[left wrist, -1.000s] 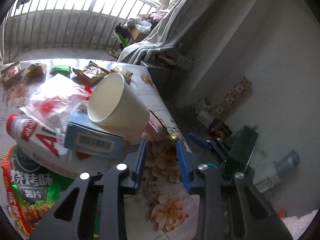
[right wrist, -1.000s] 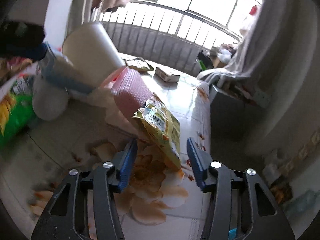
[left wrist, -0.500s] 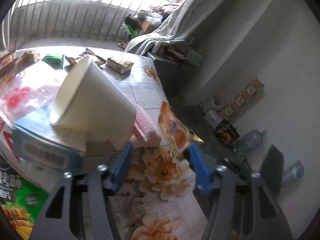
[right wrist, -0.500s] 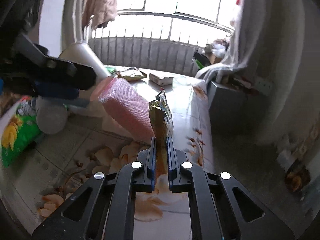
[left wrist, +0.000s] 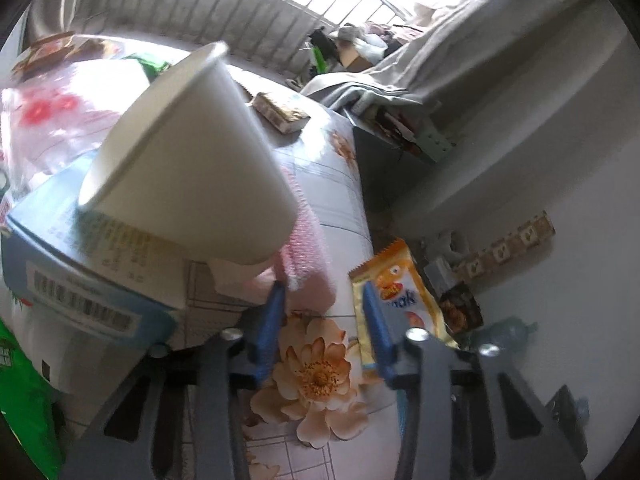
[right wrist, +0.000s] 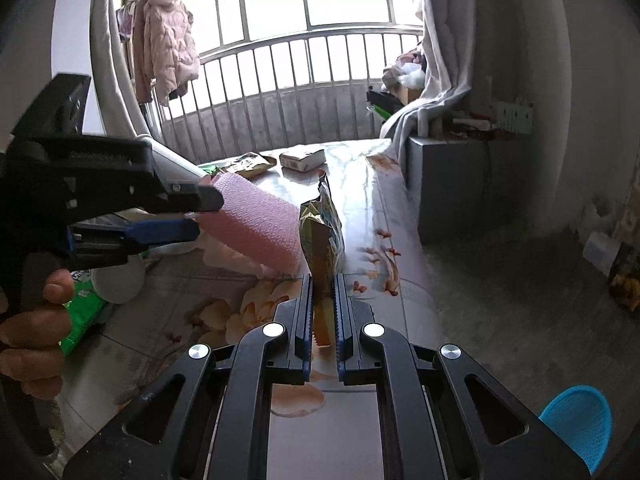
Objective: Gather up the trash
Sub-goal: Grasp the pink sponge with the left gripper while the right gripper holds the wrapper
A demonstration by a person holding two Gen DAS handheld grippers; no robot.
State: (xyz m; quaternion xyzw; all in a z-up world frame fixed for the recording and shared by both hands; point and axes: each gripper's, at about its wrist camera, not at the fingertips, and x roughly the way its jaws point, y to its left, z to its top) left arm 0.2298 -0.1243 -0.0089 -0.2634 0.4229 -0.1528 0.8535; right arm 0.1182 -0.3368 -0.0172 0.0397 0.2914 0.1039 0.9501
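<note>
Lifted off the tabletop (right wrist: 360,216) near its right edge since a second ago, snack packet (right wrist: 322,236) stands pinched in right gripper (right wrist: 323,300), while left gripper (left wrist: 322,320), jaws just narrowing, holds nothing beside the pink roll (left wrist: 306,240).

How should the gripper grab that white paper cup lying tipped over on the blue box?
Best guess: pinch the white paper cup across its narrow bottom end, coming from the table's near edge where the left gripper is. The cup lies tilted on the blue box, mouth facing away, so the base points at the open jaws. The pink foam sleeve sits close beside it, so approach slightly above that.
</note>
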